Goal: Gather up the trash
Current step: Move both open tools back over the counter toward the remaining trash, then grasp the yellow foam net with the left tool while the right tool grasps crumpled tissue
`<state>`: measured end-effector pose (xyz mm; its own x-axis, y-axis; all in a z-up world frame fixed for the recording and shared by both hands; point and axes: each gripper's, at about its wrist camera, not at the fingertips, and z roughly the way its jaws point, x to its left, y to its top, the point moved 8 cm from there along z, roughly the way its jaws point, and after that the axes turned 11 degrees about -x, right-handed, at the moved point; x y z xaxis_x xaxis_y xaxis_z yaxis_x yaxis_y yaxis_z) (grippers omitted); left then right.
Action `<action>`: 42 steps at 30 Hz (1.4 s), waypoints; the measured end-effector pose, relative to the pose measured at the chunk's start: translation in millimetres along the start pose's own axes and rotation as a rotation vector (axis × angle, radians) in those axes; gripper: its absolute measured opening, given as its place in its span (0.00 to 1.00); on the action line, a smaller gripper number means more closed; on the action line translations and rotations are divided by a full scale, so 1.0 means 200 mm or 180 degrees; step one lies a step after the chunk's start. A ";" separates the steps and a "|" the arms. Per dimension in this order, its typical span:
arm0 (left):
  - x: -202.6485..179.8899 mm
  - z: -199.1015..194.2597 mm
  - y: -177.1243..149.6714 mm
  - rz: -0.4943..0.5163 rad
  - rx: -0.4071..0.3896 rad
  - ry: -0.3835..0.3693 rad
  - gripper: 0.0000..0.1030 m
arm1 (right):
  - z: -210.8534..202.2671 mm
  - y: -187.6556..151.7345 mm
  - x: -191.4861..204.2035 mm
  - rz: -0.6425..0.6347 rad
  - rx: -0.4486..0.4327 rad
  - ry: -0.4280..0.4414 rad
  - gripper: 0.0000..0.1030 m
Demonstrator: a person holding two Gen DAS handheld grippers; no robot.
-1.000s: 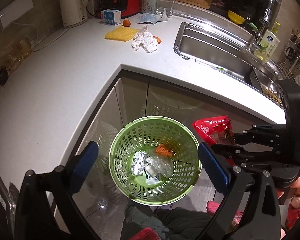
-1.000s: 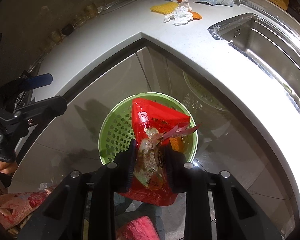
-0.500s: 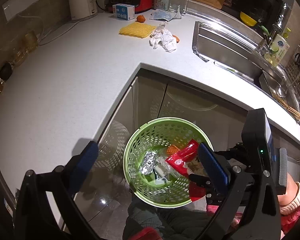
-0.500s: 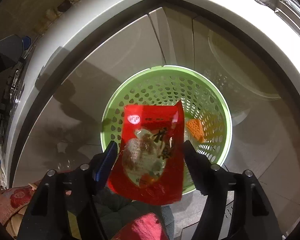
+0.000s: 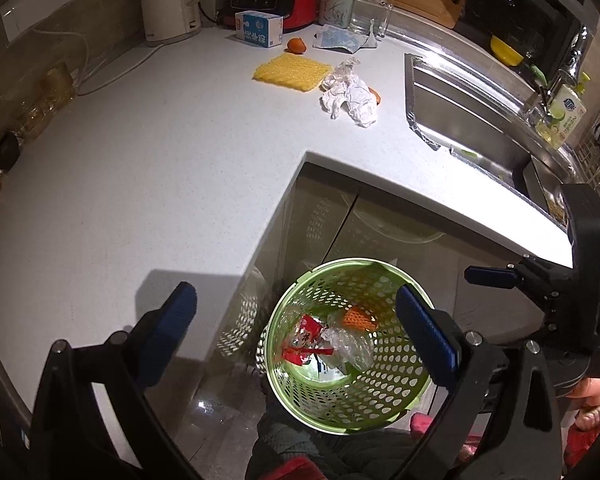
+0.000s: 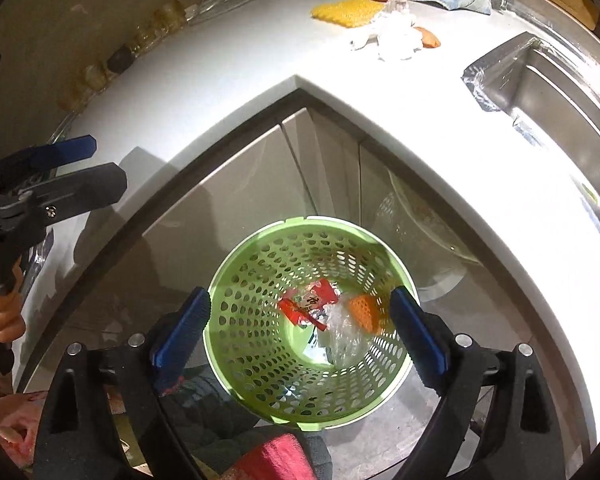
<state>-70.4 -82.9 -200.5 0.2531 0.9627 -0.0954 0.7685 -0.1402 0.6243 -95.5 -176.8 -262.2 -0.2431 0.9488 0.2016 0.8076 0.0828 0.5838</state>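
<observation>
Red wrapper (image 6: 308,304) lies down in the green basket (image 6: 236,320) with the other scraps, and your right gripper (image 6: 300,334) hangs straight over it, jaws opening with nothing between them. Your left gripper (image 5: 296,330) is spread wide and empty too, at the counter's (image 5: 140,168) edge. Next up looks like the crumpled tissue (image 5: 350,96), lying far ahead on the counter beside the yellow sponge (image 5: 292,73), just short of the sink (image 5: 460,128). From both grippers it sits up and away, past the counter's inner corner. Its bulk runs roughly toward you. I'd say the left hand has the shorter reach, though it's close.
</observation>
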 end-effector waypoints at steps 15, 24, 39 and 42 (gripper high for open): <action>0.07 0.19 0.31 0.0114 -0.0057 -0.0331 0.92 | 0.03 0.50 -0.19 0.0207 -0.0362 -0.0361 0.88; 0.19 0.45 0.63 0.0460 -0.0265 -0.0408 0.92 | 0.24 0.85 -0.32 0.0558 -0.0593 -0.0548 0.79; 0.10 1.13 1.10 0.0920 -0.0261 -0.0924 0.92 | 0.48 0.96 -0.55 0.1284 -0.0578 -0.1064 0.51; 0.07 1.20 1.11 0.0936 -0.0177 -0.0980 0.90 | 0.49 0.98 -0.55 0.1280 -0.0577 -0.1134 0.43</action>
<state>245.0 -156.5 -249.5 0.6268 0.7685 -0.1288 0.6067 -0.3777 0.6995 141.9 -235.1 -246.6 0.2865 0.9417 0.1765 0.6864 -0.3303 0.6480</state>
